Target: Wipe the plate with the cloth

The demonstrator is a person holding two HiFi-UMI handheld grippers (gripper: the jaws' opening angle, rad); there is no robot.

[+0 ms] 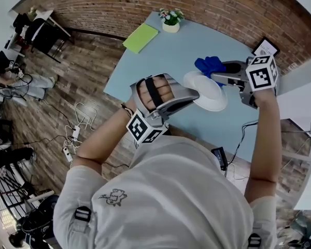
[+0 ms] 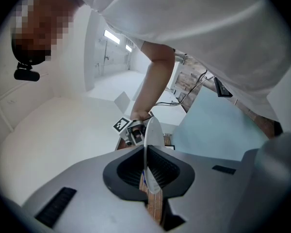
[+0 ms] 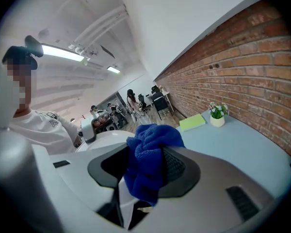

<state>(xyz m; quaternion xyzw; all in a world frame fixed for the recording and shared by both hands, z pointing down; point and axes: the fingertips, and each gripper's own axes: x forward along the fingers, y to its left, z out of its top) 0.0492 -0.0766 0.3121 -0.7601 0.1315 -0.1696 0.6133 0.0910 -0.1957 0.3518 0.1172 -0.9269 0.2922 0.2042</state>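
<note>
Left gripper [image 1: 193,94] is clamped tight on the plate [image 1: 212,95], jaws nearly together with the near rim pinched between them. In the left gripper view the plate stands edge-on, running straight out from the jaws. It's lifted clear of the blue table [image 1: 166,61], out in front of the person's chest. Right gripper [image 1: 220,77] comes in from the opposite side, jaws closed on the cloth [image 1: 209,65], a bunched blue wad bulging out past the pads. The cloth sits at the plate's far rim, just beside it; whether it touches, I can't tell. Further back on the table are a green pad [image 1: 140,37] and a plant [image 1: 170,19].
</note>
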